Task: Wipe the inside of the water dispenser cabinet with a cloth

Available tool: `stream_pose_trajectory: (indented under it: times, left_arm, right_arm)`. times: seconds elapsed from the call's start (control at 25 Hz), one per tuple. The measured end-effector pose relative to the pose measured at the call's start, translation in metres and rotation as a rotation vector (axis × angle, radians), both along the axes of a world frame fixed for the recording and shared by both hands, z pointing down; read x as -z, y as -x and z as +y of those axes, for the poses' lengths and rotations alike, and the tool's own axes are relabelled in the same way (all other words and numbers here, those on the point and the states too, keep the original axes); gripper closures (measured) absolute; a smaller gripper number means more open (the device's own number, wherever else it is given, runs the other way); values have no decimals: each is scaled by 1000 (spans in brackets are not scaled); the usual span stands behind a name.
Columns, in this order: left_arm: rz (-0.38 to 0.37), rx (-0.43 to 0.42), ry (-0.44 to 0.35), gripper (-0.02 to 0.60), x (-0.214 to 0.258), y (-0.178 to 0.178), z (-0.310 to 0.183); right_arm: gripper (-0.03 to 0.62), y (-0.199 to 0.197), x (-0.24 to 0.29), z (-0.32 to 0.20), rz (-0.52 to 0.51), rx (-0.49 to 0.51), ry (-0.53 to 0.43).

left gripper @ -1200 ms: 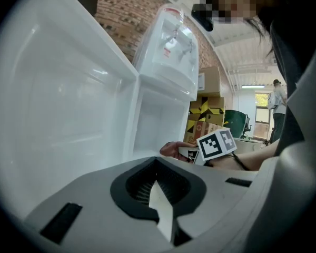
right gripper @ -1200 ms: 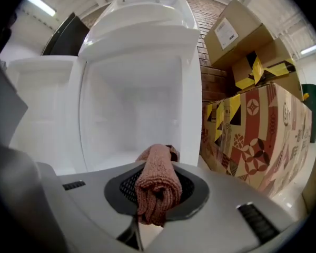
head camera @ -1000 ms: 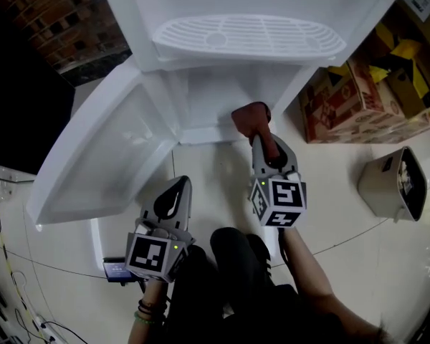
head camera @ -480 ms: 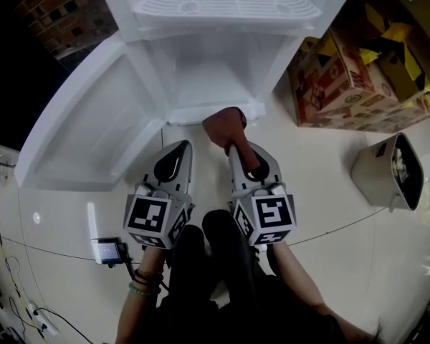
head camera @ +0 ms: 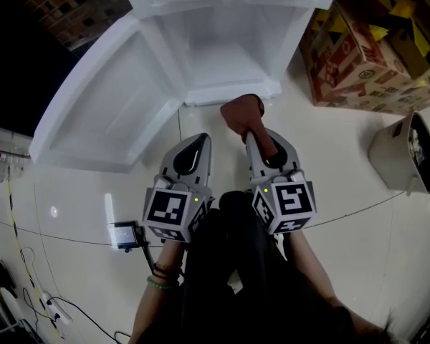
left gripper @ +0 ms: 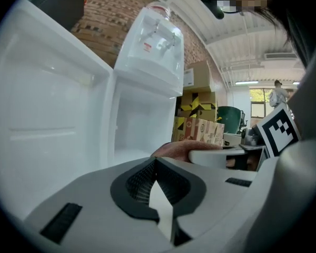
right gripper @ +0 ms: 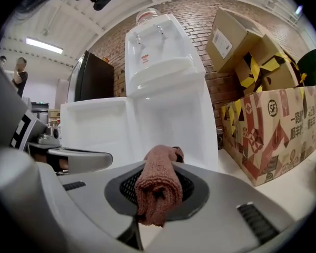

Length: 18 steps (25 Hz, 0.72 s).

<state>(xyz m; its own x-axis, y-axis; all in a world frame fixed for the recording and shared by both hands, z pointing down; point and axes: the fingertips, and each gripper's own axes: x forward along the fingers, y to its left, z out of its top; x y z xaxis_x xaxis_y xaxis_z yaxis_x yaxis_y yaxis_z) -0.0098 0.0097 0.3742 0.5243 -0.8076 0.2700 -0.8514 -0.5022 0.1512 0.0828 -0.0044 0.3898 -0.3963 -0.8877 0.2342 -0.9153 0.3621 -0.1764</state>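
Note:
The white water dispenser stands ahead with its lower cabinet (head camera: 226, 45) open and its door (head camera: 111, 113) swung out to the left. My right gripper (head camera: 254, 138) is shut on a brown-red cloth (head camera: 241, 113), held just in front of the cabinet's bottom edge, outside it. In the right gripper view the rolled cloth (right gripper: 158, 186) sticks up from between the jaws. My left gripper (head camera: 196, 149) is shut with nothing in it, beside the right one. The left gripper view shows its jaws (left gripper: 157, 186) closed together, with the cloth (left gripper: 179, 149) past them.
A printed cardboard box (head camera: 365, 63) with black-and-yellow tape stands right of the dispenser. A grey bin (head camera: 408, 156) sits on the floor at far right. A small device (head camera: 125, 235) with cables lies on the floor at left. The person's dark trouser leg (head camera: 236, 278) fills the bottom middle.
Both grippers have drawn back from the cabinet toward the person. The cloth, which was at the cabinet's floor edge, is now outside it. The left gripper has come up alongside the right.

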Motion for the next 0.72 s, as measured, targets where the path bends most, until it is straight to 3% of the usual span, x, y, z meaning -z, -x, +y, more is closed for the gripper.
stream_pose_trajectory:
  times: [0.72]
  left_arm:
    - [4, -1, 10, 598, -9, 2, 7]
  right_arm:
    - [522, 10, -3, 8, 13, 28, 7]
